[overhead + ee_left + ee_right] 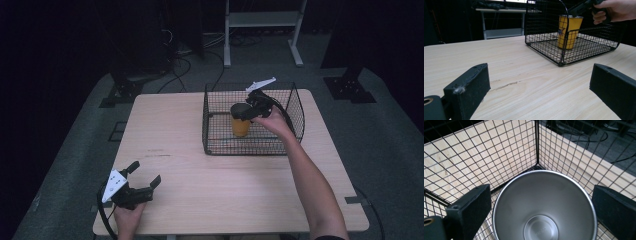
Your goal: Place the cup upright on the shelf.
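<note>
Right claw open, jaws straddling the rim of the yellow cup in the far-right wire basket, probably about to close on it; left claw open, idle over near-left bench.

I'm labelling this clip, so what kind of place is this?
Probably a lab or studio set up for recording: a lone wooden table on grey carpet, dark surroundings, loose cables on the floor, and a metal stand behind.

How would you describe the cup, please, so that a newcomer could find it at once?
On the light wooden table stands a black wire basket, on the far right part. Upright on its floor is a yellow cup with a bare metal inside. It is the one thing in the basket, and the right claw hovers open above its rim.
</note>
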`<state>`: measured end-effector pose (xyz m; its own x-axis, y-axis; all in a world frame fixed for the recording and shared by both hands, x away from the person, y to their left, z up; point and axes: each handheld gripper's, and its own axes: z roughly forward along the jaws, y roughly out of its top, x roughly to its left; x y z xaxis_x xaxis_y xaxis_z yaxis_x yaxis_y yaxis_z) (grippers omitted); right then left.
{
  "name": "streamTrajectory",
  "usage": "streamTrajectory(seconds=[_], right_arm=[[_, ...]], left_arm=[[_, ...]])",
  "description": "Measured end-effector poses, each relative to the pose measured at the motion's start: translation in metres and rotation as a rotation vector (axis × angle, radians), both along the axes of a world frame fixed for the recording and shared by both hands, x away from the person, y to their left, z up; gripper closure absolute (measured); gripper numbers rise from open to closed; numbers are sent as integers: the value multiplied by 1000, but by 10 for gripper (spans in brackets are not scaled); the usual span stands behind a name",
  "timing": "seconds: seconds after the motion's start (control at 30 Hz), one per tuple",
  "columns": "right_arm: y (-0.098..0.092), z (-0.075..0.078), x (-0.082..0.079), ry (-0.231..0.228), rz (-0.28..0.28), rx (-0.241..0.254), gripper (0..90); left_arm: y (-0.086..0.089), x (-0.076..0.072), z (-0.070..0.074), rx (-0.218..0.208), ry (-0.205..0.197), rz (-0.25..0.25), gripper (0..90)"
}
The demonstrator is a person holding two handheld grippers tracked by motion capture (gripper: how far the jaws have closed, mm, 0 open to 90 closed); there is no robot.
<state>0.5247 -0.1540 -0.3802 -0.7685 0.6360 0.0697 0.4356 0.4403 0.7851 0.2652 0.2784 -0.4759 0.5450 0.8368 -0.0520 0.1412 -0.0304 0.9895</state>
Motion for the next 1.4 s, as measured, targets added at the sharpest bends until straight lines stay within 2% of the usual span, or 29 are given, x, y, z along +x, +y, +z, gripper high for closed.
streamTrajectory(seconds=[0.2, 0.3, 0.47, 0.7, 1.0, 1.17, 1.4], right_arm=[[-8, 11, -4, -4, 2, 49, 32], [-10, 15, -7, -10, 8, 55, 33], [-15, 22, -14, 0, 38, 88, 46], [-23, 26, -30, -14, 51, 88, 47], [-36, 27, -46, 1, 64, 122, 47], [-39, 32, -54, 6, 80, 120, 47], [-41, 40, -69, -17, 100, 131, 53]], left_arm=[[1, 1, 0, -1, 1, 5, 23], [0, 0, 0, 3, 1, 5, 23], [-1, 0, 0, 7, 2, 5, 23], [-1, 0, 0, 6, 0, 2, 23], [-1, -1, 0, 13, 1, 3, 23], [-2, -1, 0, 15, 1, 3, 23], [-2, -1, 0, 17, -1, 3, 23]])
